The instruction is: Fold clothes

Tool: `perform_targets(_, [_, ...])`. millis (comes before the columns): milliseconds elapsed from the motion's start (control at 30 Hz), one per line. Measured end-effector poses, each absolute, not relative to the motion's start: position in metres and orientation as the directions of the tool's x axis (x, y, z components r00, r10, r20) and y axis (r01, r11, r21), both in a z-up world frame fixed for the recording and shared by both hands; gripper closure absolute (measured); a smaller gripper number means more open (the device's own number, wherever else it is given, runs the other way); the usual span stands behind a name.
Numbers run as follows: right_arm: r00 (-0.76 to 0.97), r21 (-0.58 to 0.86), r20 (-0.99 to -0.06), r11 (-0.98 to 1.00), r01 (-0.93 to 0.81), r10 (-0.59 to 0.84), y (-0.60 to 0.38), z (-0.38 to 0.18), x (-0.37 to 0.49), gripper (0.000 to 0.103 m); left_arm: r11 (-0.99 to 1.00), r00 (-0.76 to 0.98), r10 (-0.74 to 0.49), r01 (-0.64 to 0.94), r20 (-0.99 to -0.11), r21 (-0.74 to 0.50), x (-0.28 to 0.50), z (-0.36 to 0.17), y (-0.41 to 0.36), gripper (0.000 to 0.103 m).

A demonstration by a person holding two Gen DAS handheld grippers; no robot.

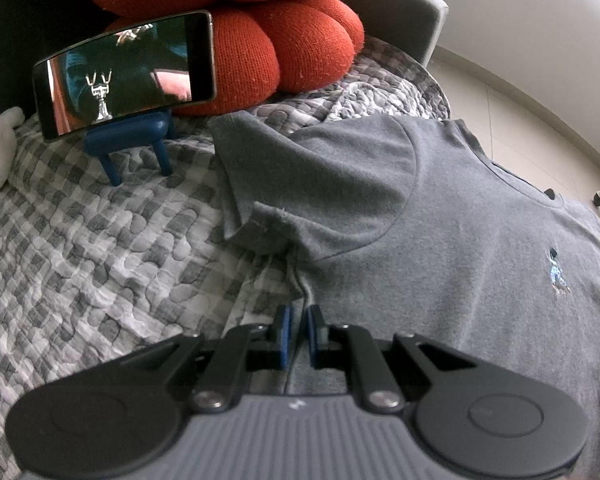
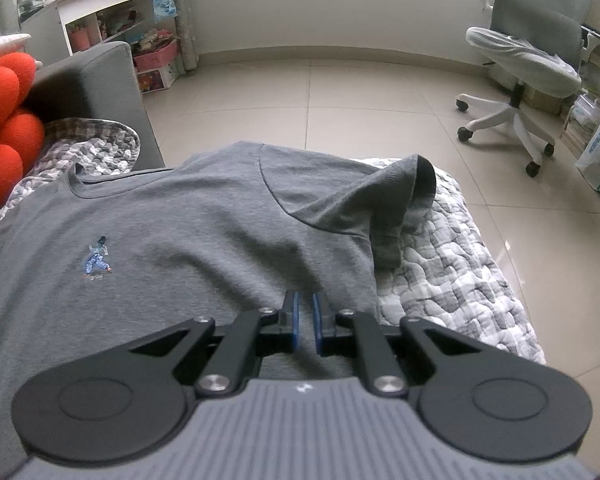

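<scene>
Grey T-shirt point(image 2: 204, 216) lies flat on checked quilt point(image 1: 100, 240); tiled floor point(image 2: 340, 96) beyond. Left tongs point(image 1: 297, 316) and right tongs point(image 2: 306, 304) slightly parted, empty.

1. My left gripper point(image 1: 297, 334) fills the lower part of its frame: black linkage arms, blue-padded fingertips point(image 1: 285, 332).
2. Silver screws sit at its arm pivots; round black discs flank a ribbed grey body bearing a small white mark.
3. My right gripper point(image 2: 305, 322) looks identical: black arms, blue pads, silver screws.
</scene>
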State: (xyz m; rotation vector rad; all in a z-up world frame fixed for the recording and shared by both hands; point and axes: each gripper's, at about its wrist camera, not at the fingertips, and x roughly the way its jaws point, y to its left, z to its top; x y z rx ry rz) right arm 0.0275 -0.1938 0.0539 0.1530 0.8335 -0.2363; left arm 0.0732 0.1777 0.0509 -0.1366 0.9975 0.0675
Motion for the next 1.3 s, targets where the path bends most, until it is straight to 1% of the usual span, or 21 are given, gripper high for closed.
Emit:
perform_targets(267, [0.651, 0.039, -0.745, 0.966, 0.254, -0.141, -0.192, 0.054, 0.028, 0.090, 0.990, 0.547, 0.023, -0.128, -0.837, -0.056, 0.073, 0.049, 0.177, 0.093])
perform_targets(367, [0.651, 0.032, -0.747, 0.970, 0.239, -0.136, -0.189, 0.051, 0.029, 0.090, 0.989, 0.546, 0.017, -0.132, -0.838, -0.067, 0.073, 0.047, 0.179, 0.093])
perform_targets(600, [0.606, 0.043, -0.785, 0.965, 0.257, -0.126, -0.202, 0.033, 0.036, 0.090, 0.988, 0.549, 0.009, -0.132, -0.836, -0.075, 0.072, 0.047, 0.180, 0.093])
perform_targets(667, [0.598, 0.054, -0.792, 0.961, 0.270, -0.123, -0.208, 0.029, 0.036, 0.088, 0.988, 0.548, 0.009, -0.135, -0.836, -0.078, 0.072, 0.047, 0.181, 0.093])
perform_targets(767, [0.591, 0.060, -0.797, 0.957, 0.282, -0.124, -0.215, 0.027, 0.035, 0.079, 0.986, 0.544, 0.007, -0.142, -0.839, -0.084, 0.072, 0.049, 0.181, 0.093])
perform_targets(800, [0.590, 0.056, -0.797, 0.958, 0.282, -0.127, -0.215, 0.027, 0.034, 0.078, 0.986, 0.544, 0.008, -0.142, -0.839, -0.083, 0.072, 0.049, 0.181, 0.093])
perform_targets(1133, [0.591, 0.044, -0.796, 0.961, 0.272, -0.131, -0.212, 0.029, 0.034, 0.076, 0.988, 0.544, 0.012, -0.136, -0.839, -0.075, 0.072, 0.049, 0.179, 0.093])
perform_targets(1300, [0.589, 0.042, -0.797, 0.962, 0.271, -0.131, -0.212, 0.029, 0.035, 0.075, 0.989, 0.545, 0.006, -0.128, -0.838, -0.076, 0.072, 0.050, 0.180, 0.091])
